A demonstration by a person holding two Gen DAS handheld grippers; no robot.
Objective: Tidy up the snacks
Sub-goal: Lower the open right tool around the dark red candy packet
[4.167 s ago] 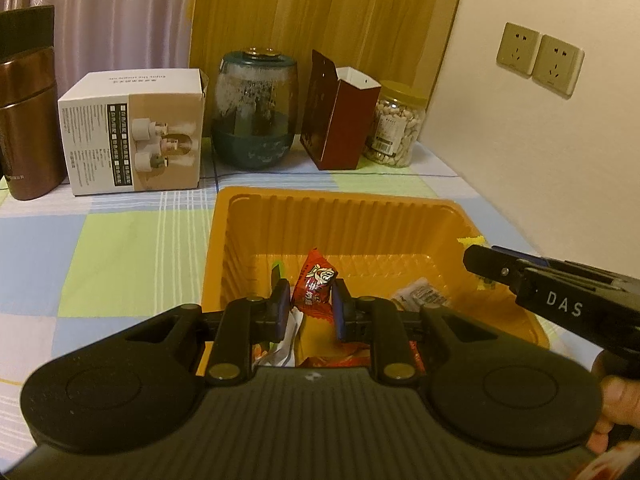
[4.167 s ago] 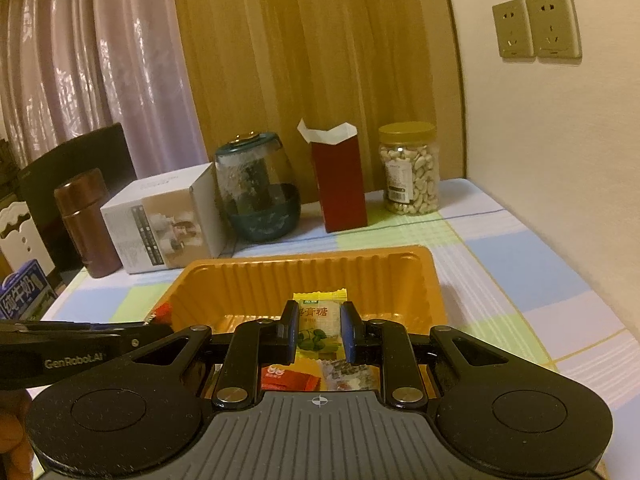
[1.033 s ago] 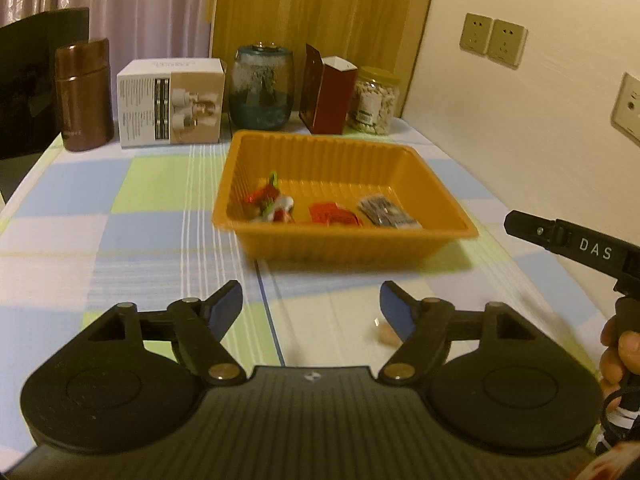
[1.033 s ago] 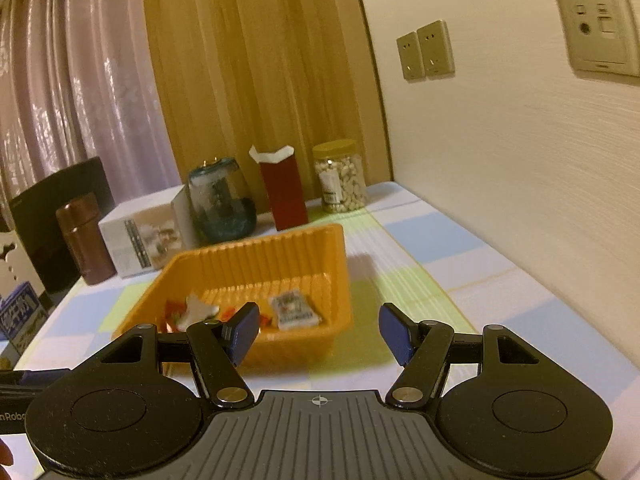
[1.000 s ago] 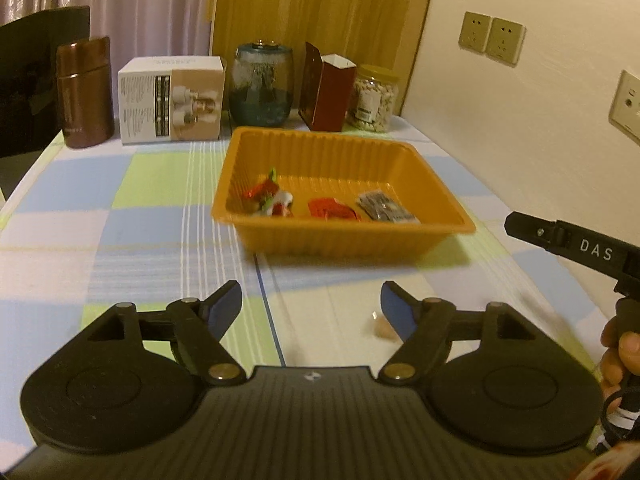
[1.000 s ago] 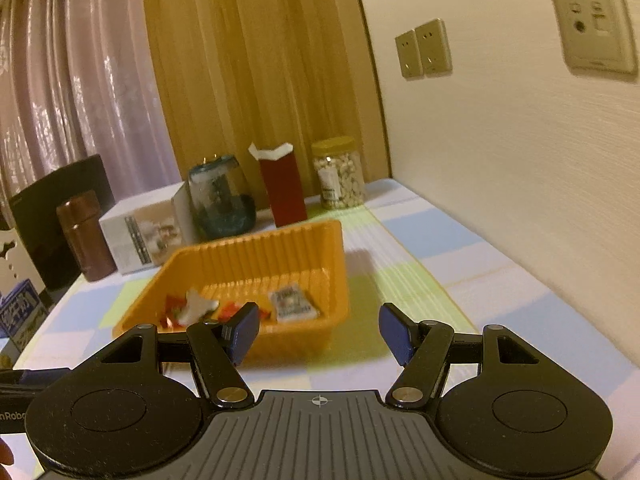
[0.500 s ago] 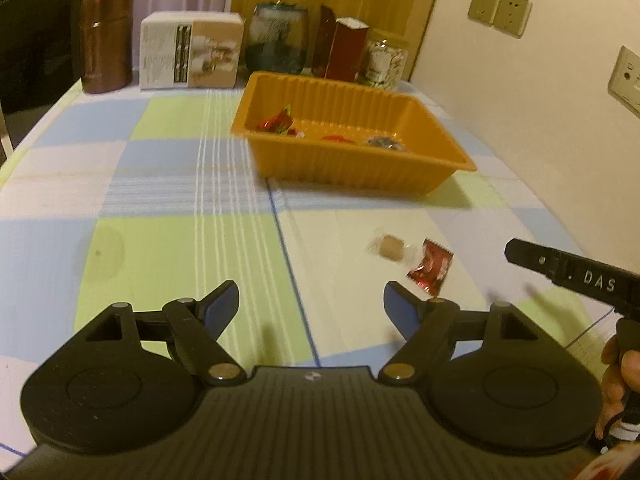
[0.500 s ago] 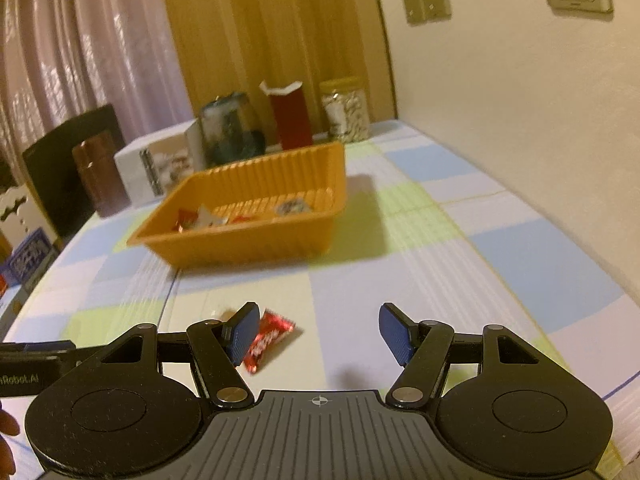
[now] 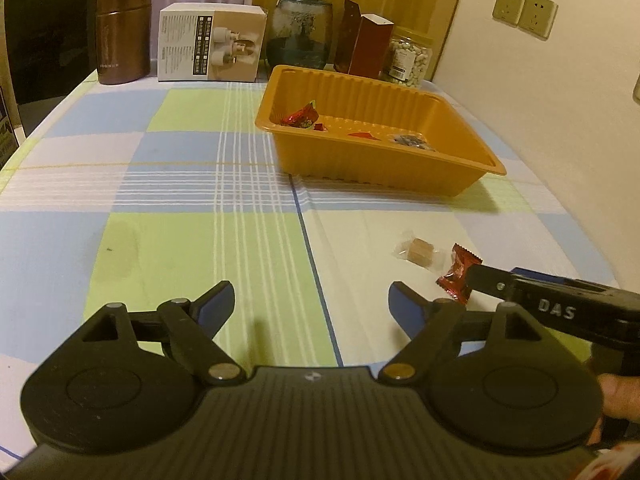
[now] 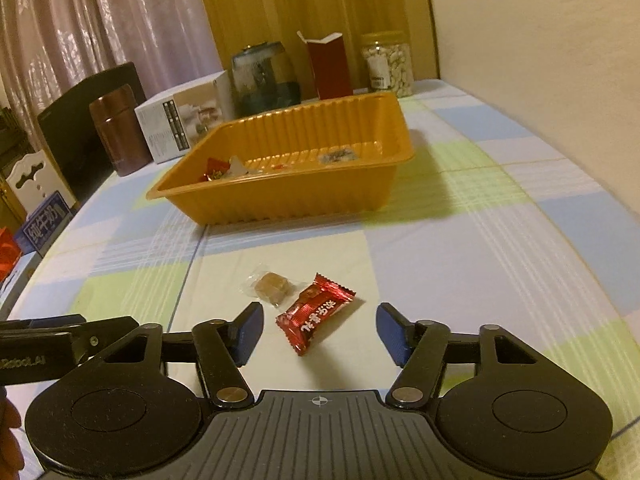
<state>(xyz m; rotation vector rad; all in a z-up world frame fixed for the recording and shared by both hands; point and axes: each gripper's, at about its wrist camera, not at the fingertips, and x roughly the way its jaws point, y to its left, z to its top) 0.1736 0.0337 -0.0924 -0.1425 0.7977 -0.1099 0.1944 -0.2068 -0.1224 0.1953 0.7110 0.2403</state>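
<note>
An orange tray (image 9: 452,184) (image 10: 304,200) on the checked tablecloth holds several wrapped snacks. A red-wrapped candy (image 10: 314,312) (image 9: 456,276) and a clear-wrapped brown candy (image 10: 272,286) (image 9: 418,254) lie on the cloth in front of the tray. My right gripper (image 10: 318,334) is open and empty, low over the cloth, with the red candy just ahead between its fingers. It also shows in the left wrist view (image 9: 480,276). My left gripper (image 9: 310,302) is open and empty, left of both candies.
At the table's far end stand a brown flask (image 9: 124,32), a white box (image 9: 210,48), a dark glass jar (image 9: 300,32), a red carton (image 9: 366,50) and a nut jar (image 9: 408,56). A wall runs along the right. A dark chair (image 9: 52,36) stands at the left.
Both grippers let go of their snacks into the tray, opened and drew back toward the near edge. The right gripper has dropped lower, bringing the red candy between its fingers.
</note>
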